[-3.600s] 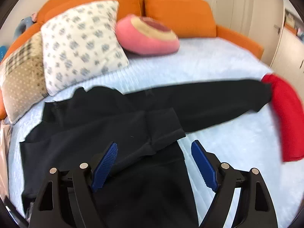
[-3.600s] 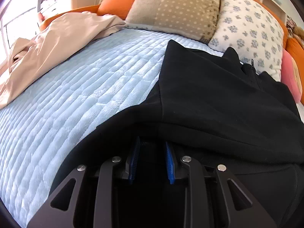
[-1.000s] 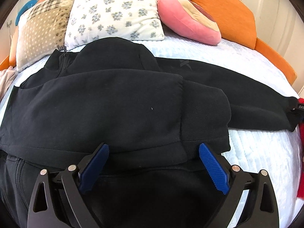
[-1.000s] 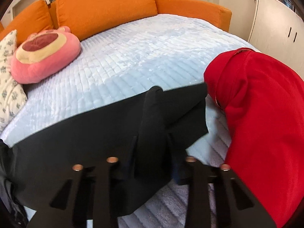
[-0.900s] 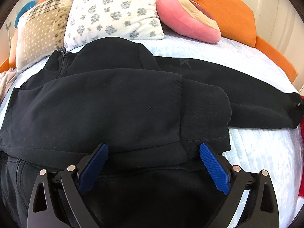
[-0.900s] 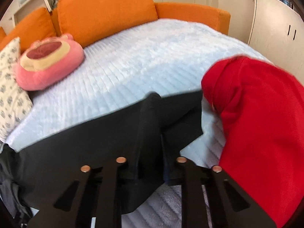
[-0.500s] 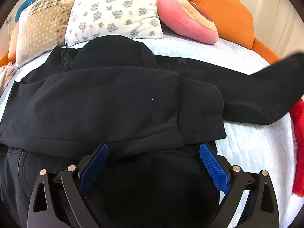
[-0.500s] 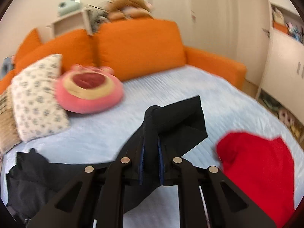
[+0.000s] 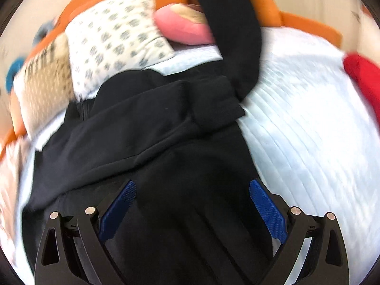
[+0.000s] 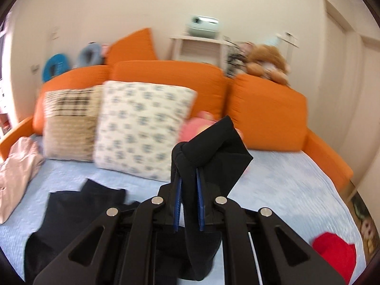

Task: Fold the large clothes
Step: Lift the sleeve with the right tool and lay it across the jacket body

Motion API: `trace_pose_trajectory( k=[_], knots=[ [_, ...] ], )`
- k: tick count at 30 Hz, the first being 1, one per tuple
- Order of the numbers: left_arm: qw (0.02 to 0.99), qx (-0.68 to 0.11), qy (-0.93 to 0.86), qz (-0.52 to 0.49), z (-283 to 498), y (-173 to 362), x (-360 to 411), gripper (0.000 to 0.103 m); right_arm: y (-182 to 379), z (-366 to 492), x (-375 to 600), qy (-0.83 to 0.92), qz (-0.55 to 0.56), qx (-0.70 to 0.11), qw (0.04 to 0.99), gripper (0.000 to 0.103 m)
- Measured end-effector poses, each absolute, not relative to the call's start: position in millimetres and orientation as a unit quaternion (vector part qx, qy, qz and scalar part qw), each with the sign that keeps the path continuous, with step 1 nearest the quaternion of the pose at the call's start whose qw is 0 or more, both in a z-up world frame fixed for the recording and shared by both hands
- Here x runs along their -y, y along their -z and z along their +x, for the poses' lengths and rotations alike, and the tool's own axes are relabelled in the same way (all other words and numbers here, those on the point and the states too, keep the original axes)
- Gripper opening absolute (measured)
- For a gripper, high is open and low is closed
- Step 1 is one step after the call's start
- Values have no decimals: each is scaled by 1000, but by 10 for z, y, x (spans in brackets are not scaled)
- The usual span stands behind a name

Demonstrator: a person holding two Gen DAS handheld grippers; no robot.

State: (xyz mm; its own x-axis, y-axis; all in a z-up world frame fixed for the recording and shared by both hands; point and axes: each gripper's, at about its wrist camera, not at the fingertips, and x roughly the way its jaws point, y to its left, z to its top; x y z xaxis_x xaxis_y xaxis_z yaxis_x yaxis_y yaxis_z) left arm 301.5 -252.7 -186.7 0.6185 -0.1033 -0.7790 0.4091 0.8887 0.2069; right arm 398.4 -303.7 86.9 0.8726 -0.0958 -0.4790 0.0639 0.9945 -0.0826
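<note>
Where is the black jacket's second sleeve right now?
The sleeve is lifted off the bed, its cuff clamped in the right gripper. In the left wrist view it rises from the jacket body past the pink cushion.

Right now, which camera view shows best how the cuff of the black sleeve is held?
The right wrist view: the cuff sits clamped between the right gripper fingers. The left wrist view shows only the lifted sleeve rising out of frame, its cuff hidden.
</note>
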Motion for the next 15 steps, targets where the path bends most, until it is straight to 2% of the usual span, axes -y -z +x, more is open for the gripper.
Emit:
trace_pose_trajectory(
  k=[8, 15],
  knots=[
    [871, -399, 170, 231, 2769, 1938, 2547, 98, -910, 4145, 1290, -47, -118, -257, 958, 11],
    [867, -407, 181, 222, 2766, 2050, 2514, 98, -284, 4313, -98, -113, -137, -295, 939, 11]
  ],
)
